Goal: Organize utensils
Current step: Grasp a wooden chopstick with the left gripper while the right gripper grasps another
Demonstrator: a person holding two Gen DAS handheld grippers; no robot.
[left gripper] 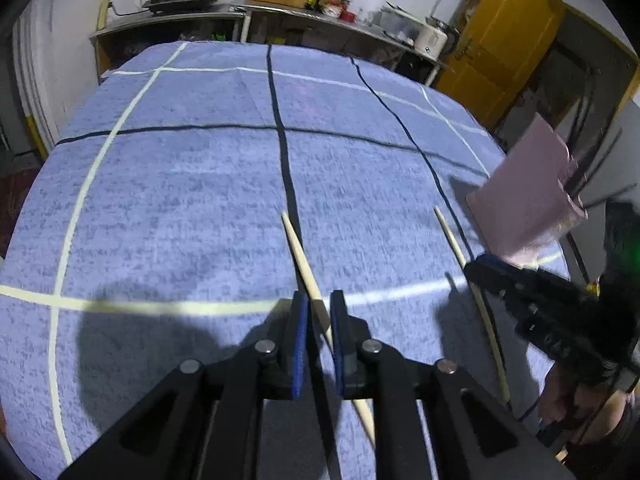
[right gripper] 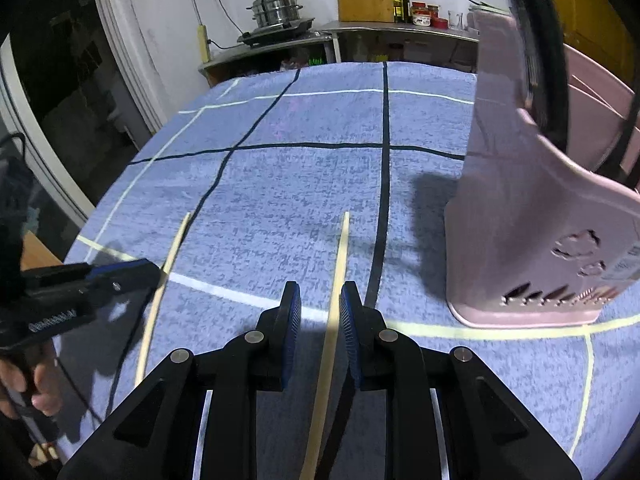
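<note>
Presently, each gripper is carrying one chopstick above the blue cloth (left gripper: 180, 200).
Left gripper (left gripper: 319, 304) is clamping its chopstick (left gripper: 298, 248); right gripper (right gripper: 320, 296) is clamping its chopstick (right gripper: 342, 248) beside the pink holder (right gripper: 532, 216).

Left gripper (left gripper: 319, 312) closed on chopstick (left gripper: 300, 252), blue cloth (left gripper: 180, 200), pink holder (left gripper: 524, 200)

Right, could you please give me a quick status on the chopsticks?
Left gripper shut on one chopstick, right gripper shut on the other chopstick. Both sticks off the cloth. Pink holder upright beside right gripper, nothing between.
</note>
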